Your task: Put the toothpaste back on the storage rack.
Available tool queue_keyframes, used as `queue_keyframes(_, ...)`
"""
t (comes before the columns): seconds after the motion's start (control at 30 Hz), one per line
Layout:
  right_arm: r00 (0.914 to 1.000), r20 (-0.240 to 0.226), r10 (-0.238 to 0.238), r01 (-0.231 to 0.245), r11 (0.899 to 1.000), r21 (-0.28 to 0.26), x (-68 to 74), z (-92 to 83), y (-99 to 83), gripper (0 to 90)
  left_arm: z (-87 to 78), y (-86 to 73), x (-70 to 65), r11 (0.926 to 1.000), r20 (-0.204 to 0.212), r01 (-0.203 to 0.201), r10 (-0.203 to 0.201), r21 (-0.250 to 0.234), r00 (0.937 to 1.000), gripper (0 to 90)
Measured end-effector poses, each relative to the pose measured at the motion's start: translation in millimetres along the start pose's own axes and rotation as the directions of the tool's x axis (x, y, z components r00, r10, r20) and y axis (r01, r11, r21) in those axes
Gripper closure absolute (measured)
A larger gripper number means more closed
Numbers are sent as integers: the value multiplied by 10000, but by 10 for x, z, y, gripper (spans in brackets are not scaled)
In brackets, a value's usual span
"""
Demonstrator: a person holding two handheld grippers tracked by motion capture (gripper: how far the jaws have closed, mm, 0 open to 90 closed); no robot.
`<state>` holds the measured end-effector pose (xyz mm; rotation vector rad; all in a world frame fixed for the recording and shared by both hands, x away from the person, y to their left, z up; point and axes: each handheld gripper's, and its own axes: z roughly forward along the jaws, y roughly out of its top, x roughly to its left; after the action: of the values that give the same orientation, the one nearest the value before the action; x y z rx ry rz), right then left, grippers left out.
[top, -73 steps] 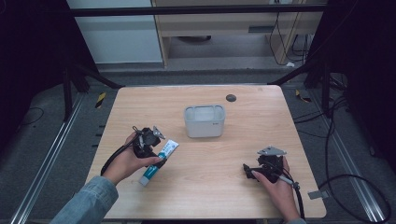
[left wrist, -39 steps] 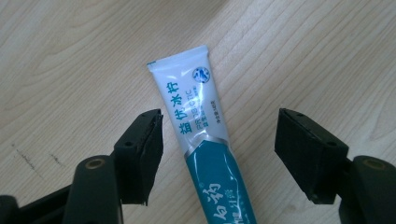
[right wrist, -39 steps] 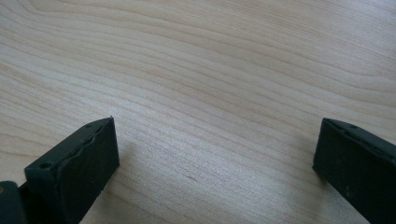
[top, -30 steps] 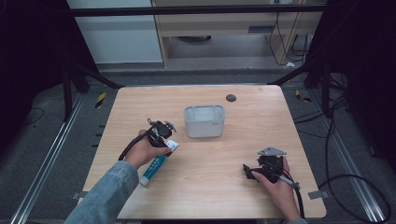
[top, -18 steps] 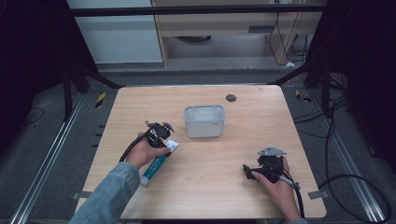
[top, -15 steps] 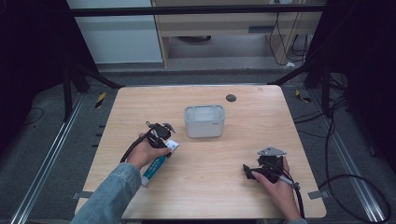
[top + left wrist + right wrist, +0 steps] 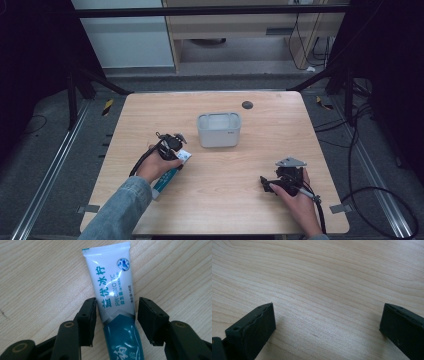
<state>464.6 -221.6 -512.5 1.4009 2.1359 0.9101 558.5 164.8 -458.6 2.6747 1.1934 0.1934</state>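
Wooden table [image 7: 220,200] stands on grey carpet [image 7: 45,200], dark surroundings.

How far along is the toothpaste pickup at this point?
Done: the left gripper has come down astride the toothpaste tube, which lies flat on the table. In hand: its jaws have just been closing, with a gap visible on each side of the tube, so no grip yet. Left: clamp, lift, and probably carry it to the grey bin. The right gripper rests open on bare wood.

A blue denim sleeve [image 7: 122,205]; black claws trailing black cables [image 7: 314,207].
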Motion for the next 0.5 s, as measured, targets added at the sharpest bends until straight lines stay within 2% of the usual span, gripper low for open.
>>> queue_keyframes(0.5, 10000, -1, 1, -1, 10000, 2, 0, 0, 0, 4, 53, -5, -7, 10000, -27, 53, -53, 81, 10000, 509)
